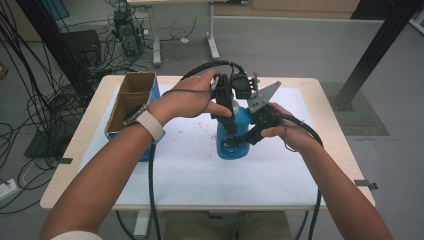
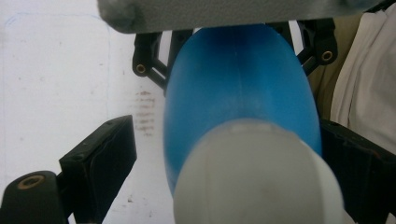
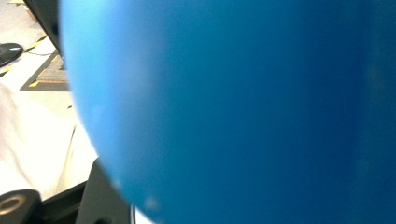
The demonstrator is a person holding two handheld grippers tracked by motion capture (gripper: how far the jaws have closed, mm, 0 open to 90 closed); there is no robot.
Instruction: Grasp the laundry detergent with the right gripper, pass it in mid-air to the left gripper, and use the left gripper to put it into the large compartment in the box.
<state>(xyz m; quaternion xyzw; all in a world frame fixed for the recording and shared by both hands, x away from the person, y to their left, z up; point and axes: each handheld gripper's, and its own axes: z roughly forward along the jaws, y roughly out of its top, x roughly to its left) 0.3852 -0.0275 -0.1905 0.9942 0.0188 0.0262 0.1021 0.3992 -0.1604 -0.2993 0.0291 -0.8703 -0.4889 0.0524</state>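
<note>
Nearest the lens: blue bottle (image 3: 233, 107), pressed right up against the right gripper view. Standing upright mid-bench (image 1: 190, 170) on white paper, cardboard box (image 1: 131, 100) well off to its left. Right gripper (image 1: 239, 141) clenched on the lower body, steadying it. Left gripper (image 1: 225, 102) over the top, jaws spread either side of the white cap (image 2: 257, 177), left pad clear of it, no firm squeeze yet. Translucent blue plastic, rounded shoulders, smooth walls. Judging from this: bottle secured, cap not yet gripped; closing on it and working it likely left to do.
</note>
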